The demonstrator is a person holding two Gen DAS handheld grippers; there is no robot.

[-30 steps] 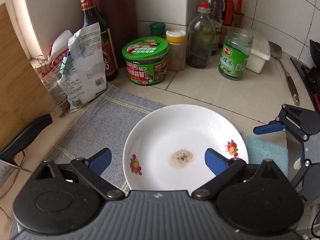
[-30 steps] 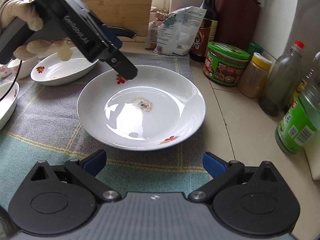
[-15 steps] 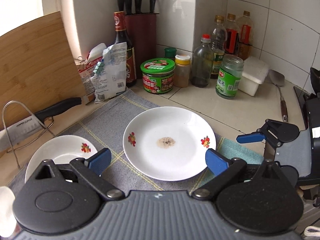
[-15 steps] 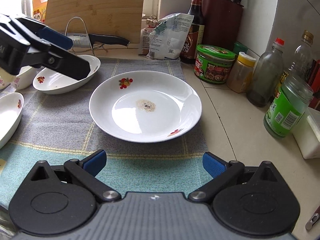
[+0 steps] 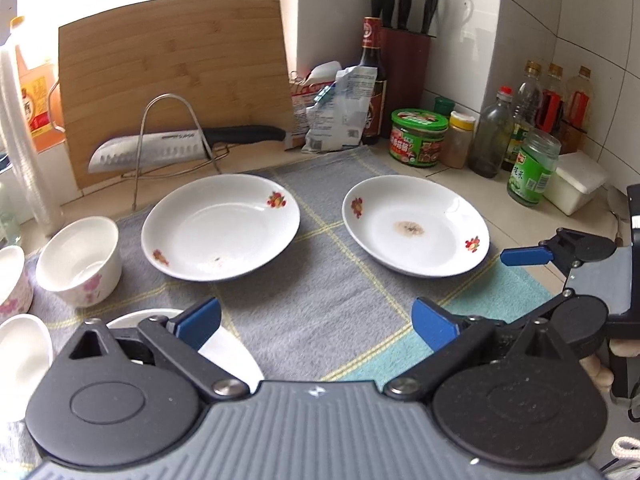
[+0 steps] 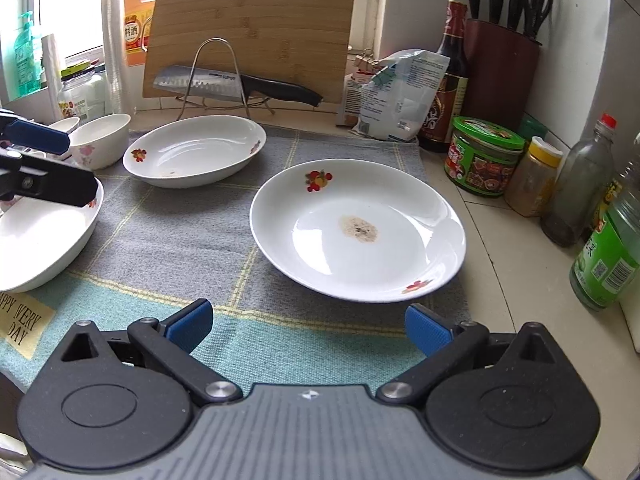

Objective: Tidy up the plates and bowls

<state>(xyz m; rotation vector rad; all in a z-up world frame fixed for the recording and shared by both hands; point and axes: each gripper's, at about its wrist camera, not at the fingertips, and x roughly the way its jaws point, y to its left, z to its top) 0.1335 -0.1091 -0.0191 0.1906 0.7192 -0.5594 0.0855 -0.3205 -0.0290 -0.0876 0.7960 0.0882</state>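
Note:
A white plate with a brown stain (image 5: 416,226) (image 6: 358,230) lies on the grey-and-teal cloth (image 5: 320,304) (image 6: 188,248). A second flowered plate (image 5: 221,226) (image 6: 195,151) lies to its left. A third plate (image 6: 40,236) sits at the near left, and its rim (image 5: 236,356) shows under my left gripper. A small white bowl (image 5: 79,260) (image 6: 102,140) stands further left. My left gripper (image 5: 316,322) is open above the cloth, holding nothing. My right gripper (image 6: 308,324) is open in front of the stained plate, apart from it.
A cutting board (image 5: 176,80), a knife on a wire rack (image 5: 180,148), a snack bag (image 6: 396,96), sauce bottles (image 6: 448,80), a knife block (image 6: 500,68) and jars (image 6: 484,156) line the back and right of the counter. More small bowls (image 5: 12,280) crowd the left edge.
Both grippers have pulled back and up from the stained plate, so it looks smaller. The left view now takes in the second plate, bowls and cutting board. Both stay open.

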